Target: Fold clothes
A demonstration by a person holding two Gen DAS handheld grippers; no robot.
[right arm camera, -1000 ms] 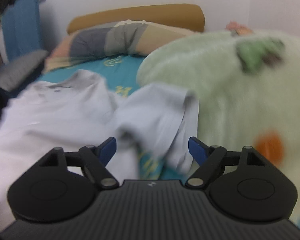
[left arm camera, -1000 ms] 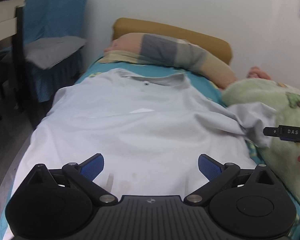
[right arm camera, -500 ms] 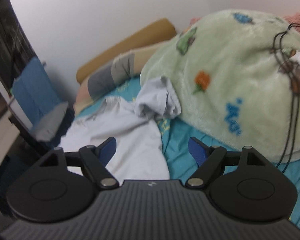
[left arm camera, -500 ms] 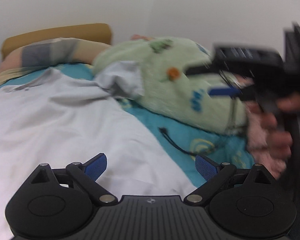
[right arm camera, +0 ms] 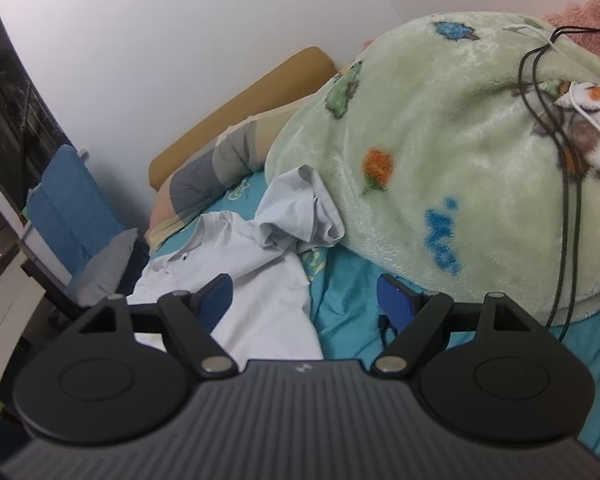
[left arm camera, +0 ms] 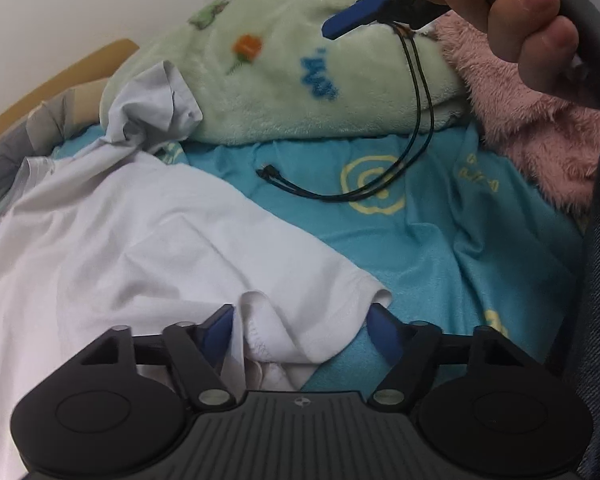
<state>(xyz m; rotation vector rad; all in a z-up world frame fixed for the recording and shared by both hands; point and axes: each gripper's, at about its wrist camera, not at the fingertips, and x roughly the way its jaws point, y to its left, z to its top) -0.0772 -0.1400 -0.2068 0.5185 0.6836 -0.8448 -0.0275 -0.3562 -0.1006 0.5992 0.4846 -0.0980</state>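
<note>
A pale white-blue polo shirt lies spread on the turquoise bedsheet; its right sleeve is bunched against a green blanket. My left gripper is open, its blue fingers straddling the shirt's bottom right hem corner without closing on it. My right gripper is open and empty, held above the bed; the shirt and its crumpled sleeve lie below it. In the left wrist view one right fingertip and the holding hand show at the top.
A green fleece blanket is heaped on the bed's right, a pink fluffy one beside it. A black cable trails across the sheet. A striped pillow and tan headboard are at the far end; a blue-covered chair stands left.
My left gripper has swung right and dropped onto the shirt's bottom right hem corner, the jaws narrowing around it. My right gripper has risen and pulled back from the sleeve.
</note>
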